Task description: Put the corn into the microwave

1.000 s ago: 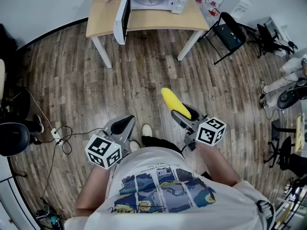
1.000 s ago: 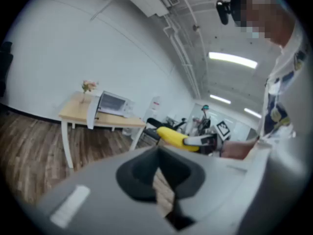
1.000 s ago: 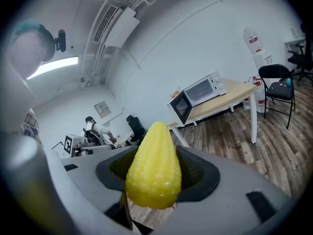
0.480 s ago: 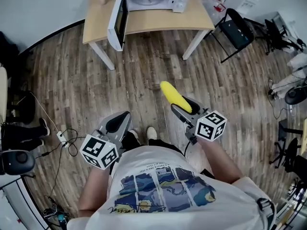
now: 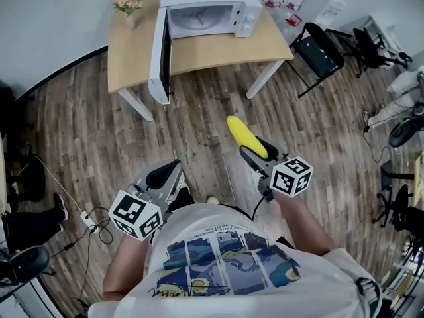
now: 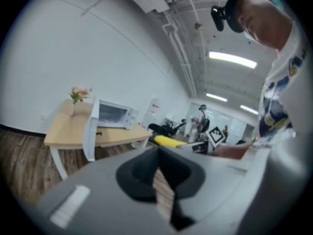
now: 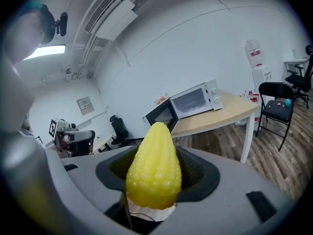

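Note:
A yellow corn cob point(image 5: 245, 136) point(image 7: 154, 168) sticks forward out of my right gripper point(image 5: 254, 152), whose jaws are shut on its base. The white microwave point(image 5: 202, 8) point(image 7: 193, 101) point(image 6: 113, 115) stands on a light wooden table point(image 5: 218, 48) ahead, its door point(image 5: 159, 55) swung wide open to the left. My left gripper point(image 5: 162, 176) point(image 6: 159, 180) is held low at my left side, its jaws shut with nothing between them. Both grippers hang over the wood floor, well short of the table.
A vase of pink flowers point(image 5: 130, 2) sits on the table's left corner. A black folding chair point(image 5: 318, 48) stands right of the table, with more chairs and gear farther right. Cables and a power strip point(image 5: 89, 218) lie on the floor at my left.
The table and microwave have come closer and shifted in view as I walk towards them. The corn stays held in the right gripper; the left gripper stays shut.

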Available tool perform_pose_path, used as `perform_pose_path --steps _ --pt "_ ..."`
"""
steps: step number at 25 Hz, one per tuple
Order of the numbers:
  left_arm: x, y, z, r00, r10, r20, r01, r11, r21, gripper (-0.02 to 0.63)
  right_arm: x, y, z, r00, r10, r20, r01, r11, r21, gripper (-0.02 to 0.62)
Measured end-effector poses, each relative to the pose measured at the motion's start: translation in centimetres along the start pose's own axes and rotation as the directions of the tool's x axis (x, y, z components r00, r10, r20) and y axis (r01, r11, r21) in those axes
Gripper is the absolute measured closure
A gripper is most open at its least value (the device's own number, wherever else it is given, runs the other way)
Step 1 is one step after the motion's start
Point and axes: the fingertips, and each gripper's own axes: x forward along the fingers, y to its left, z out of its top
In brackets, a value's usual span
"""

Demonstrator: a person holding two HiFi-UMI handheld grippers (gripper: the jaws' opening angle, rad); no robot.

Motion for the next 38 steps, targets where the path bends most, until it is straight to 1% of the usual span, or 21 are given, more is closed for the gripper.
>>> perform_pose_path --steps 4,7,9,12,15,19,21,27,30,35,38 --pt "1.0 4.3 3.9 0.998 -0.065 0.016 0.064 0.997 0.041 0.598 3.7 -0.8 4.0 0.997 -0.068 0.036 0.068 0.997 -0.02 0.351" --pt "1.0 6.9 6.1 0.995 -0.102 0.021 0.1 0.992 0.071 0.598 6.1 -1.3 6.0 0.992 -0.11 0.058 0.111 0.994 -0.018 0.351" --pt "1.0 8.9 7.0 0.994 -0.108 0.026 0.105 0.991 0.084 0.598 7.8 -1.9 6.9 0.988 -0.133 0.073 0.134 0.991 -0.015 0.351" --pt "1.7 11.8 8.1 0.994 -0.096 0.043 0.093 0.993 0.07 0.598 10.5 -3.4 8.4 0.983 -0.163 0.087 0.164 0.986 -0.008 0.351" --pt "2.7 13.0 9.6 0.993 -0.108 0.052 0.105 0.993 0.058 0.598 12.7 -5.3 9.9 0.979 -0.187 0.082 0.189 0.982 -0.01 0.351" --pt "5.1 14.3 11.3 0.992 -0.119 0.036 0.116 0.99 0.075 0.597 16.3 -8.9 12.6 0.977 -0.199 0.072 0.201 0.979 -0.031 0.351" --pt "6.4 15.3 12.6 0.994 -0.103 0.044 0.099 0.992 0.076 0.597 18.5 -11.1 14.2 0.978 -0.199 0.064 0.203 0.978 -0.054 0.351" --pt "11.0 18.3 16.3 0.998 -0.018 0.057 0.015 0.998 0.064 0.597 26.1 -16.9 19.0 0.983 -0.18 0.016 0.181 0.971 -0.154 0.351" --pt "13.3 19.7 18.1 0.998 0.015 0.066 -0.019 0.998 0.056 0.597 29.9 -19.7 21.3 0.985 -0.174 0.007 0.173 0.968 -0.182 0.351" --pt "15.8 20.9 19.6 0.994 0.072 0.08 -0.075 0.997 0.033 0.598 35.3 -23.5 22.9 0.984 -0.175 -0.017 0.168 0.963 -0.21 0.351" --pt "16.4 21.8 20.4 0.989 0.12 0.087 -0.122 0.992 0.023 0.597 38.2 -25.4 23.7 0.983 -0.18 -0.027 0.17 0.961 -0.219 0.351"
